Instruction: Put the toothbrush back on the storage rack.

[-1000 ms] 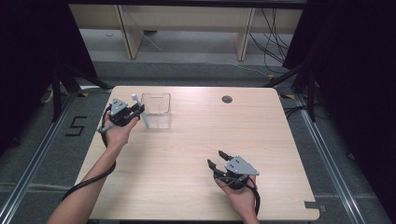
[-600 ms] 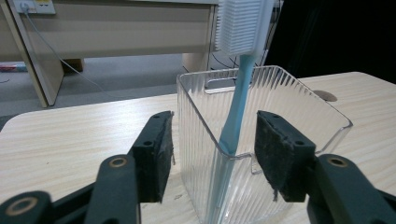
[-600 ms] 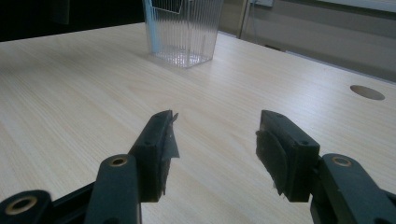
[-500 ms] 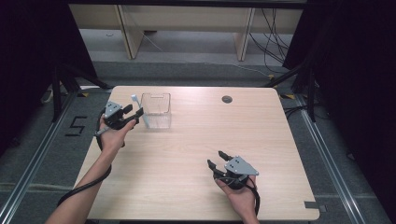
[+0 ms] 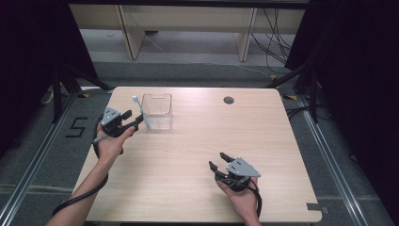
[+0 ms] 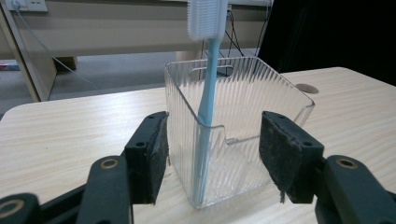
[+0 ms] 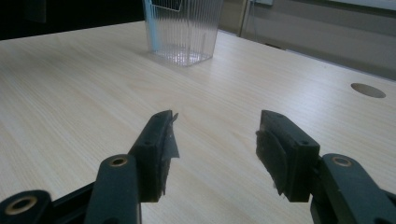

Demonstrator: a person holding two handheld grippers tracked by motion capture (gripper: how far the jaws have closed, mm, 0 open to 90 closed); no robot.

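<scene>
Clear ribbed square cup (image 6: 233, 135), frame ctr, w/ light-blue toothbrush (image 6: 208, 88) leaning inside, white bristles up; left gripper (image 6: 212, 156) & right gripper (image 7: 215, 151) both agape, holding nothing.

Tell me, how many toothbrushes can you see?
1. The blue toothbrush stands in the clear plastic holder on the table's far left side, bristles up, leaning on its near corner. None seem hidden.

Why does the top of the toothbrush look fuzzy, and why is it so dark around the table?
Left gripper view: the toothbrush head sits at the frame's top edge, slightly blurred, while the cup looks sharper. High view: black curtains flank the lit table.
</scene>
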